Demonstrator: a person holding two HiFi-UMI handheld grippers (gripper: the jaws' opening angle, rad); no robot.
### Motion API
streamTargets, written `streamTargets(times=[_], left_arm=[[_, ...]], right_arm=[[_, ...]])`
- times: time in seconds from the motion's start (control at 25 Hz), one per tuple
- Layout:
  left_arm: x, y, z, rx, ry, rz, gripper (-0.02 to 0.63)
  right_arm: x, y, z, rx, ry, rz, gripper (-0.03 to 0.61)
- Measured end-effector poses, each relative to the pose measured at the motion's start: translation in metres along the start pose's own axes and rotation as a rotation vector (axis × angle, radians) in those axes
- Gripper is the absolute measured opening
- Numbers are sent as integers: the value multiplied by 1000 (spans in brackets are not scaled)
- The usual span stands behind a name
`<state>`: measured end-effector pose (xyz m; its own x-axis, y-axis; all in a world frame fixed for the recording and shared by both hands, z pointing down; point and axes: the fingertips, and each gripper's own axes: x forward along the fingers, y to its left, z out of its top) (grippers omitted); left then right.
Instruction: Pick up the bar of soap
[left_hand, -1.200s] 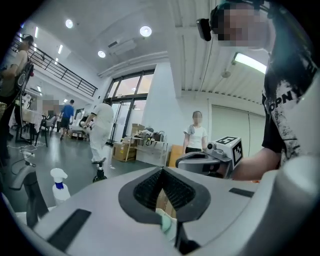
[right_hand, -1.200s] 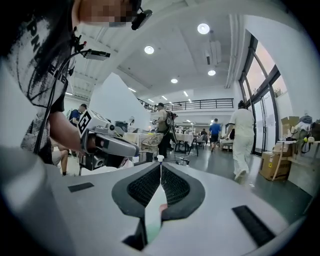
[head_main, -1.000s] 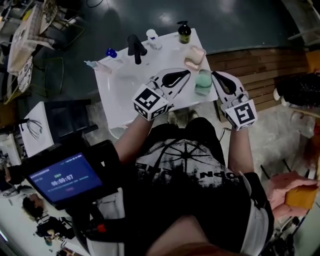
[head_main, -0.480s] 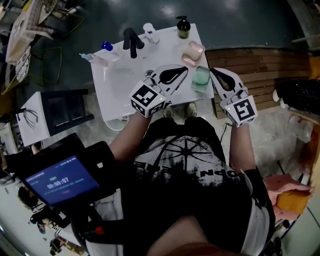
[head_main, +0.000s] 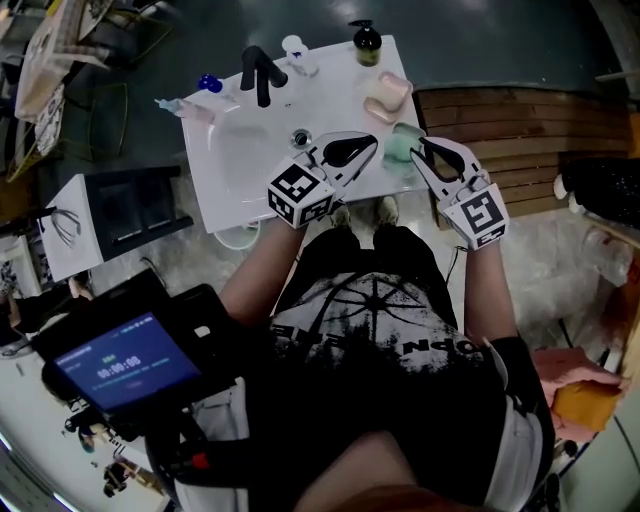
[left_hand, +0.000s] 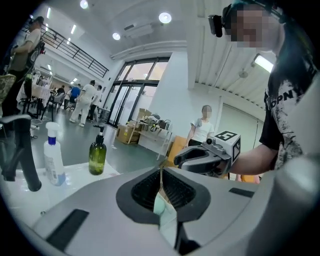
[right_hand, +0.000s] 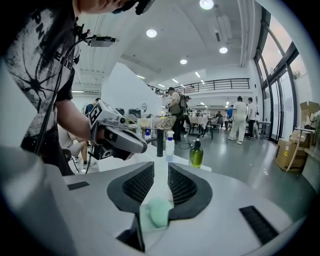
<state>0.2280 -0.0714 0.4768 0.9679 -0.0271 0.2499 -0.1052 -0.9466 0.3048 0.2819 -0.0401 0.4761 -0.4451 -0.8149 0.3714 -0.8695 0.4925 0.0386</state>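
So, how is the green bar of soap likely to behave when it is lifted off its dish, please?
The green bar of soap looks rounded and smooth, so it may slip from a pinch. It seems a solid lump, probably stiff rather than floppy. Its pale dish looks light and might shift with it.

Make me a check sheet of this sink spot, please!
Surface: white sink.
Job's things: green soap on its right edge, not gripped.
Clutter: black tap, spray bottle, green bottle, pink dish.
Grippers: left tongs shut, empty; right tongs just opening, nothing pinched, soap ahead.
Cables: nothing seen on the sink.
Surroundings: wood planks, screen, people behind.
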Motion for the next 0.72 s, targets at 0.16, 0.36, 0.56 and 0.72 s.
streamTargets(times=[0.16, 0.36, 0.56, 0.72], left_arm=[[10, 2, -19, -81, 51, -26, 30], [27, 10, -51, -200, 131, -51, 119], [46, 15, -77, -326, 204, -75, 193], [59, 21, -95, -359, 256, -66, 218]], right_arm=[[4, 3, -20, 11, 94, 30, 133], [18, 5, -56, -44, 208, 94, 187], [34, 7, -88, -131, 319, 157, 239], [47, 6, -106, -142, 366, 200, 256]])
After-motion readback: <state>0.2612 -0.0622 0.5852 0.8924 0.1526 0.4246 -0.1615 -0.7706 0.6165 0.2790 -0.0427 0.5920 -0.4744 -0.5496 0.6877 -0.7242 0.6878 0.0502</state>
